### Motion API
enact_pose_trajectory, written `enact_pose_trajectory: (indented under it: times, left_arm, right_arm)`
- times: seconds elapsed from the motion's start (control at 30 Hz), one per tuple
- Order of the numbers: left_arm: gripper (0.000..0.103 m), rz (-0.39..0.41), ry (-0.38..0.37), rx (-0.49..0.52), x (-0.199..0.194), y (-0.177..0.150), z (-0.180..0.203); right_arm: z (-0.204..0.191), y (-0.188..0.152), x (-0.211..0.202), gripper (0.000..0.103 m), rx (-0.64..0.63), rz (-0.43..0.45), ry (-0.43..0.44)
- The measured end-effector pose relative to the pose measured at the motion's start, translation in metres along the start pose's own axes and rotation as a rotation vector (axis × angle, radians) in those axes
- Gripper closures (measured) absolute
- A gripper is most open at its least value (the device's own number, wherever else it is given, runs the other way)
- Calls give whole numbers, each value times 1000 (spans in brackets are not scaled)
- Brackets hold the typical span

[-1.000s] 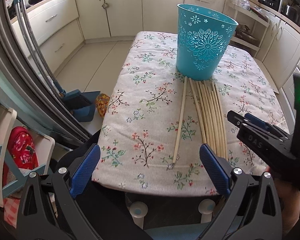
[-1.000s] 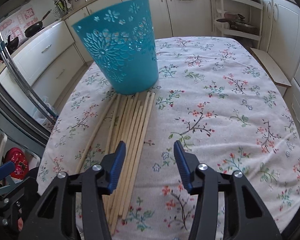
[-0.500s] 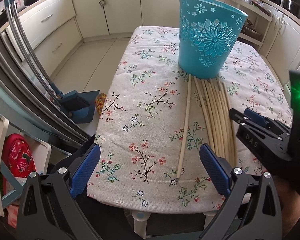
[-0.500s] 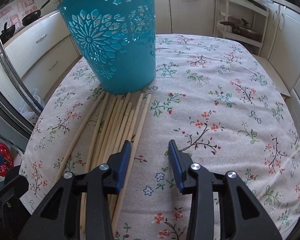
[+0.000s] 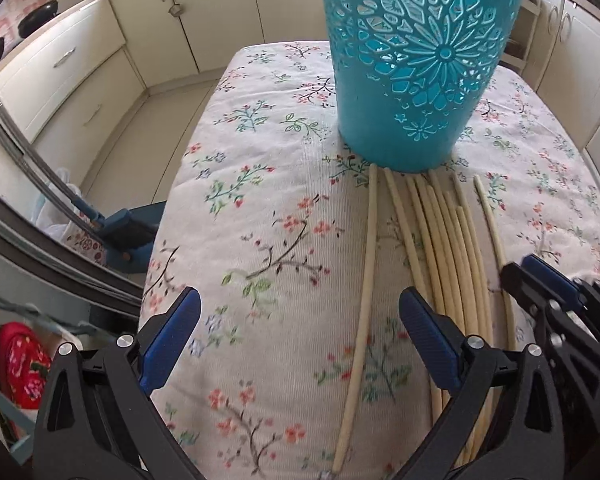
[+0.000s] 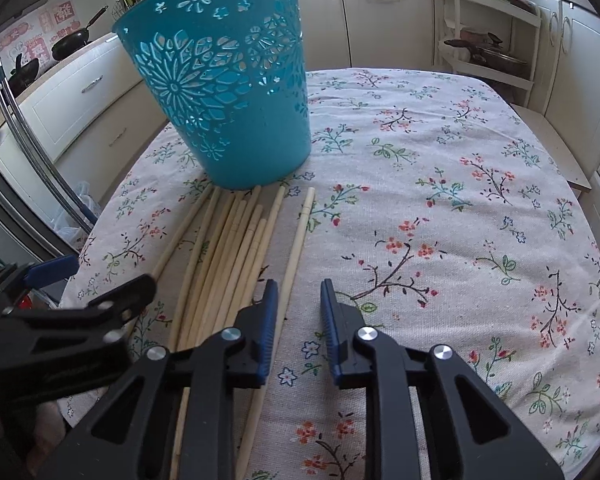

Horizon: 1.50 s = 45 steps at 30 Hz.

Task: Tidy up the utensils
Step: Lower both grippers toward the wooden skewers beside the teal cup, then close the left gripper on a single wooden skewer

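Nothing looks sorted yet, as far as the views show: every wooden chopstick [image 6: 236,256] is lying flat on the floral tablecloth [image 6: 440,208], fanned out with far tips just short of the foot of the turquoise cut-out basket [image 6: 224,92], which is standing upright and, through its openwork, appears to be holding nothing. So the whole job of getting the sticks into the basket seems to be remaining.

The right gripper [image 6: 298,308] is hovering low over the right edge of the bundle; its jaws have just been closing, a narrow gap is showing, and the outermost chopstick [image 6: 296,248], lying slightly apart from the rest, is running beside and under the left pad rather than being pinched. The left gripper [image 5: 300,332] is standing wide open above the cloth, with the single leftmost chopstick [image 5: 364,292] lying between its pads, untouched.

For room: the table's left edge [image 5: 168,240] is dropping away near the left gripper, with floor and a dustpan [image 5: 124,232] below. The two tools are working close together over the sticks, while the cloth to the right is lying wide open
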<state>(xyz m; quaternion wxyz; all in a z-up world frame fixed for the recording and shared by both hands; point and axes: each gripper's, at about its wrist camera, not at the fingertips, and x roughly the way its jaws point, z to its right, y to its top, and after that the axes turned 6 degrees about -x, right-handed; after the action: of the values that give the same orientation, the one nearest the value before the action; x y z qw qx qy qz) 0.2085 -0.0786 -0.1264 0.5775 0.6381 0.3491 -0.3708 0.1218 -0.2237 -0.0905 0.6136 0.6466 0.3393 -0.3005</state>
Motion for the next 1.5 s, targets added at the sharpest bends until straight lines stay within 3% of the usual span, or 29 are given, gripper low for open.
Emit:
enact_pose_trajectory:
  times: [0.43, 0.93, 1.03, 1.07, 1.13, 1.2, 1.37, 1.5]
  left_arm:
    - [8, 14, 20, 37, 20, 21, 9]
    - [8, 29, -37, 32, 22, 21, 11]
    - [20, 32, -88, 19, 22, 21, 9]
    - [28, 35, -113, 10, 22, 21, 8]
    - [47, 61, -119, 6, 21, 22, 5]
    - [77, 56, -134, -16, 20, 25, -2]
    - [82, -21, -231, -56, 21, 34, -21]
    - [78, -36, -184, 26, 25, 39, -10]
  right_arm:
    - [-3, -1, 6, 80, -5, 19, 3]
    - [-3, -3, 8, 80, -4, 34, 11]
    - [-3, -3, 9, 80, -3, 34, 11]
    - [-3, -3, 9, 80, -3, 33, 11]
    - [-3, -3, 9, 80, -3, 33, 12]
    - [-3, -3, 8, 80, -1, 33, 12]
    - [-3, -3, 7, 80, 6, 29, 15]
    - [-3, -1, 9, 79, 7, 33, 12]
